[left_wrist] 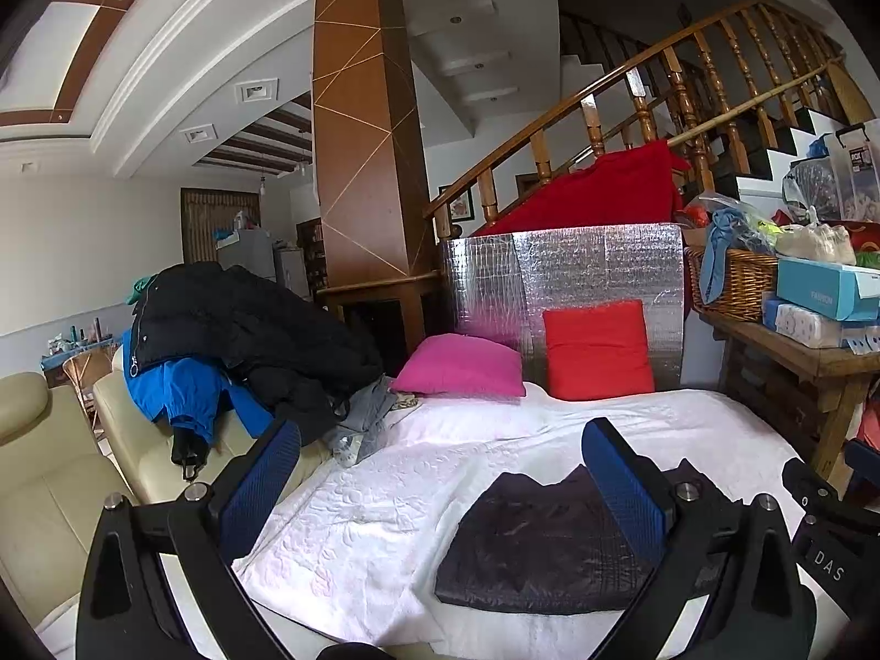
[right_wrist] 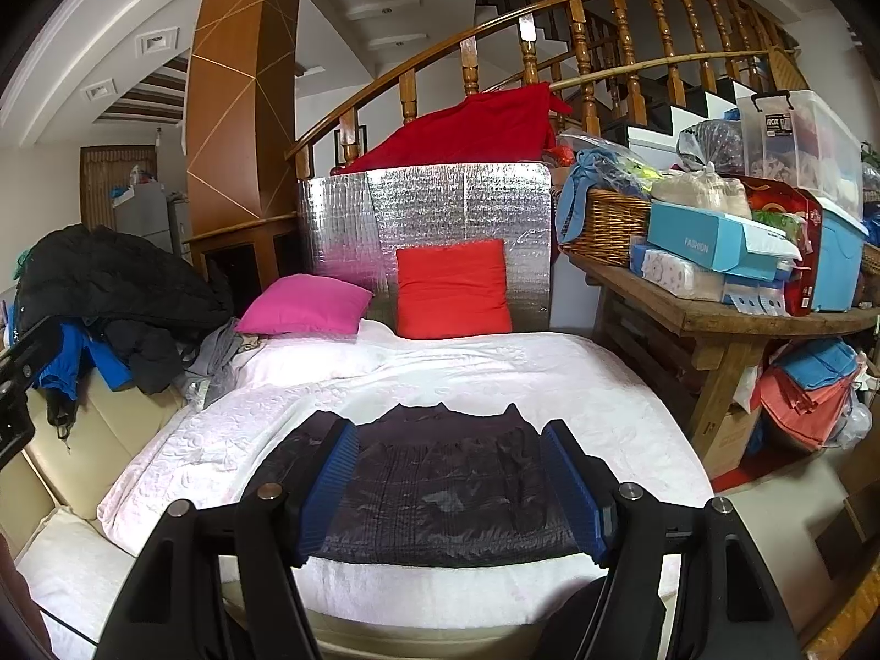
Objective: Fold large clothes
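A dark quilted garment (left_wrist: 539, 544) lies folded into a flat rectangle on the white bedspread (left_wrist: 385, 495); in the right wrist view it (right_wrist: 445, 489) lies straight ahead on the white bedspread (right_wrist: 495, 374). My left gripper (left_wrist: 440, 484) is open and empty, held above the bed to the left of the garment. My right gripper (right_wrist: 448, 484) is open and empty, above the garment's near edge. A pile of black and blue jackets (left_wrist: 236, 341) lies on the cream sofa (left_wrist: 49, 473); it also shows in the right wrist view (right_wrist: 104, 302).
A pink cushion (right_wrist: 305, 305) and a red cushion (right_wrist: 454, 289) lean against a silver foil panel (right_wrist: 429, 209) at the bed's head. A wooden table (right_wrist: 715, 324) with a wicker basket (right_wrist: 605, 225) and boxes stands right of the bed. A stair railing (right_wrist: 577, 33) rises behind.
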`<state>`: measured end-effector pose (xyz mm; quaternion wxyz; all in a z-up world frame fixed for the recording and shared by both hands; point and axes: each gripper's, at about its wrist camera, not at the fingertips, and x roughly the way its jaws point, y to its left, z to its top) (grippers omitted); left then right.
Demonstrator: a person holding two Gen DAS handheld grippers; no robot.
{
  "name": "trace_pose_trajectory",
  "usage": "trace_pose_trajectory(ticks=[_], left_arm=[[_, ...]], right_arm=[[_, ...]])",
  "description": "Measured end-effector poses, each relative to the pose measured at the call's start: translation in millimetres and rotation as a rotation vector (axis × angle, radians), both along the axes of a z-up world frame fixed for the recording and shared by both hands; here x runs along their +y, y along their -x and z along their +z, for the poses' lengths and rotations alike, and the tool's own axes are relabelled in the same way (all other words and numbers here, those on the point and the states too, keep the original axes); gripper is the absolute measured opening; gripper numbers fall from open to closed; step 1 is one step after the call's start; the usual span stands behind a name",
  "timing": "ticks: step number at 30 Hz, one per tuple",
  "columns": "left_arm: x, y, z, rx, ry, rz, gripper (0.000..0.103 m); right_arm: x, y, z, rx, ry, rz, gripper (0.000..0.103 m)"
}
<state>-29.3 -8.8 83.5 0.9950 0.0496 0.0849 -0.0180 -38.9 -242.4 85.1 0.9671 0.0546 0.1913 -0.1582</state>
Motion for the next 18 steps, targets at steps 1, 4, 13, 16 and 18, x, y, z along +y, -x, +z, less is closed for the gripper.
trace_pose_trajectory(ticks=[1, 4, 13, 16, 18], left_arm=[[0, 0, 0, 0.000, 0.001, 0.000, 0.102], [2, -1, -1, -0.001, 0.005, 0.000, 0.102], [5, -5, -1, 0.006, 0.005, -0.017, 0.102], [7, -6, -2, 0.007, 0.005, -0.019, 0.102], [9, -8, -2, 0.009, 0.010, -0.016, 0.102]], right_arm=[[0, 0, 0, 0.000, 0.000, -0.001, 0.073], [1, -2, 1, 0.002, 0.001, -0.001, 0.073], [2, -9, -3, 0.017, 0.004, -0.005, 0.073], [3, -14, -6, 0.031, 0.008, 0.000, 0.073], [4, -17, -8, 0.039, 0.013, -0.001, 0.073]])
